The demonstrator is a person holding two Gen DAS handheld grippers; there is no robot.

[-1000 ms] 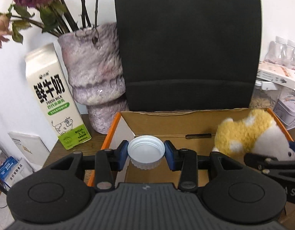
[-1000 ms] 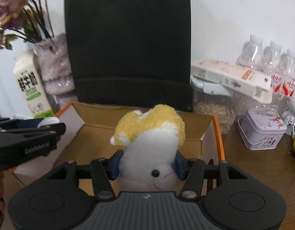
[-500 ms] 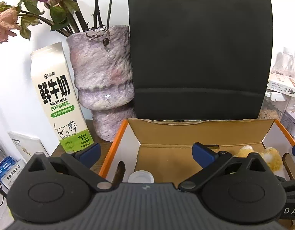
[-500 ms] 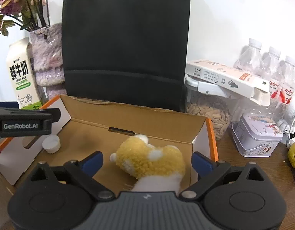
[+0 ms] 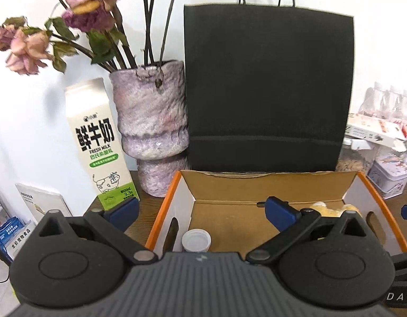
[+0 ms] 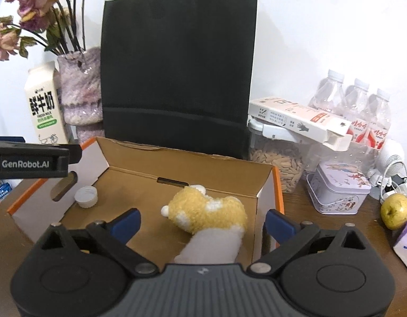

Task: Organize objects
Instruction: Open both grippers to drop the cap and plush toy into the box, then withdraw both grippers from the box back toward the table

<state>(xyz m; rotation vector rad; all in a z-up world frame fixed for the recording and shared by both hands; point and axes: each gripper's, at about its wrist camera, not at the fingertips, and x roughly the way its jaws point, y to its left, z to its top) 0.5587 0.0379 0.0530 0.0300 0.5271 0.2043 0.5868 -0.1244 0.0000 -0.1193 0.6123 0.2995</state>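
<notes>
Dropped since earlier: cap (image 5: 196, 240) and plush toy (image 6: 206, 211), inside box (image 6: 264, 182).

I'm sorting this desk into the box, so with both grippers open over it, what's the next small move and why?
Probably lift the right gripper clear and swing it toward the yellow-green fruit still out on the desk. The plush toy and white cap already lie inside the cardboard box, and both grippers are empty.

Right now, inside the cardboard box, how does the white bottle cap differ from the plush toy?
The white bottle cap is small, round and hard-looking plastic; the plush toy is much bigger, fuzzy, yellow and white. The cap sits near the cardboard box's left wall with its open side up; the toy lies toppled toward the right. Both rest loose on the box floor, gripped by nothing.
</notes>
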